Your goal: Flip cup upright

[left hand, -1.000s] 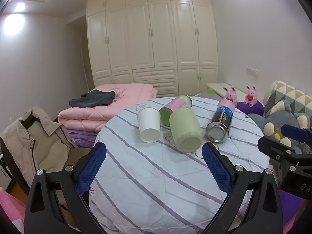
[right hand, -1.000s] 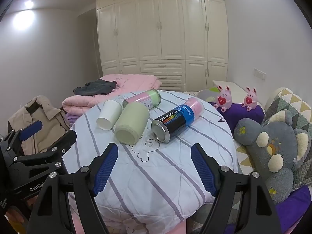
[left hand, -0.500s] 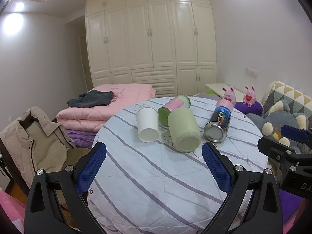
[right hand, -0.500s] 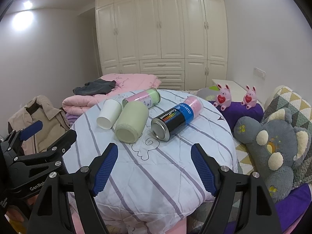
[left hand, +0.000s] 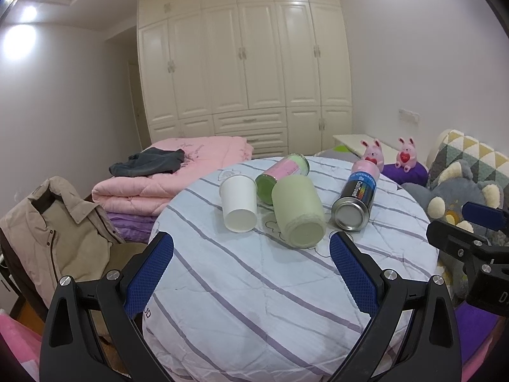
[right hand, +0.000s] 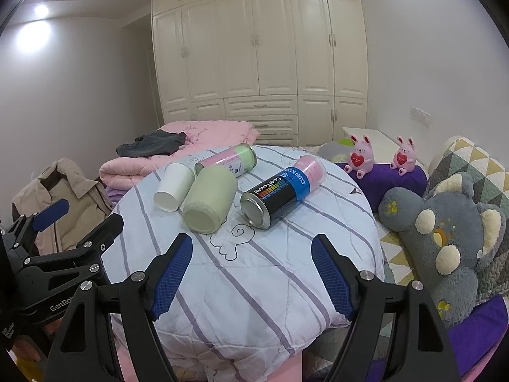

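A white paper cup (left hand: 238, 203) lies on its side on the round striped table (left hand: 254, 286), its base toward me; it also shows in the right wrist view (right hand: 174, 187). Beside it lies a pale green cup (left hand: 299, 211) on its side, seen too in the right wrist view (right hand: 210, 203). My left gripper (left hand: 251, 273) is open and empty, short of the cups over the table's near part. My right gripper (right hand: 251, 273) is open and empty, near the table's front edge.
A black and blue can (right hand: 280, 192) and a pink and green can (right hand: 232, 160) lie on the table next to the cups. Folded pink quilts (left hand: 178, 172) and a beige jacket (left hand: 54, 232) stand left. A grey plush toy (right hand: 445, 232) lies right.
Both grippers have drawn back slightly from the table; the cups and cans look a little farther away. Nothing on the table has moved.
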